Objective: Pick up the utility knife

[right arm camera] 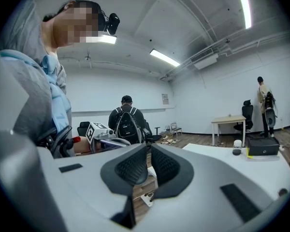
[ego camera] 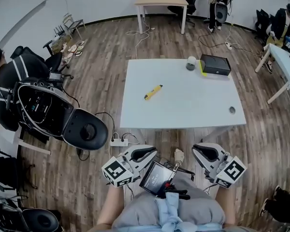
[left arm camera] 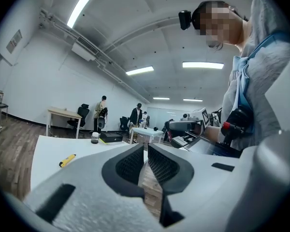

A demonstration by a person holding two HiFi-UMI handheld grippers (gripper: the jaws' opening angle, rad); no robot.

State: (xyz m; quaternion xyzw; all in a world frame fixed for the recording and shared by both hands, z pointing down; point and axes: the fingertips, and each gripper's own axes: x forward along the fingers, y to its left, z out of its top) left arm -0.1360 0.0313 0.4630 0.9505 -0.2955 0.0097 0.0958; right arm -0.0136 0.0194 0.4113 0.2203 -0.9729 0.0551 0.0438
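Utility knife [ego camera: 153,92] – yellow, lying flat and diagonal on the white table [ego camera: 183,105], left of centre, touching nothing else. Left gripper [ego camera: 151,152] is held short of the table's near edge, well apart from the knife; its pads are clenched together with nothing between them. Right gripper [ego camera: 198,149] is level with it on the other side, likewise closed and empty. At the table's far edge stand a black box [ego camera: 215,64] and a small jar [ego camera: 191,63] just beside it – both well apart from the knife.
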